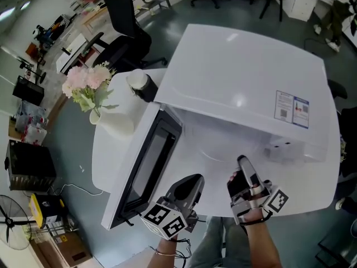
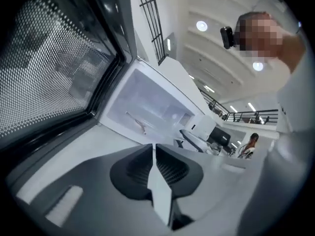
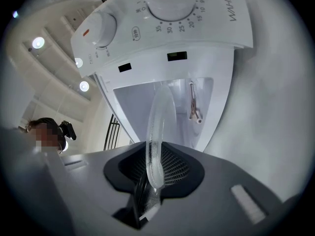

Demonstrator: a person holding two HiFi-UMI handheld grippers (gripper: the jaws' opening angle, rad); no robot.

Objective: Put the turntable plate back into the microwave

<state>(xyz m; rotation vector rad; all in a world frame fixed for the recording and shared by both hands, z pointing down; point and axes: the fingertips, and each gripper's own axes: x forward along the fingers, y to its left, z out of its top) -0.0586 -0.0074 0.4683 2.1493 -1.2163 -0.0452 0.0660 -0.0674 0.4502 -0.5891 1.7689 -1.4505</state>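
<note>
The white microwave [image 1: 240, 77] stands on a round white table with its door [image 1: 148, 166] swung open to the left. My right gripper [image 1: 244, 163] is shut on the rim of the clear glass turntable plate [image 3: 158, 127]. In the right gripper view the plate stands edge-on between the pads and reaches toward the open cavity [image 3: 187, 102] below the dials [image 3: 162, 14]. In the head view the plate [image 1: 223, 149] shows only as a faint arc at the cavity mouth. My left gripper [image 1: 187, 186] hovers by the door's lower edge, shut with nothing between its jaws [image 2: 153, 151].
A white vase of pink flowers [image 1: 92, 91] and a dark cylinder with a white top [image 1: 139, 82] stand on the table [image 1: 106, 166] left of the microwave. A black office chair [image 1: 120, 27] is behind them. The open door's mesh window [image 2: 54, 68] is close on my left.
</note>
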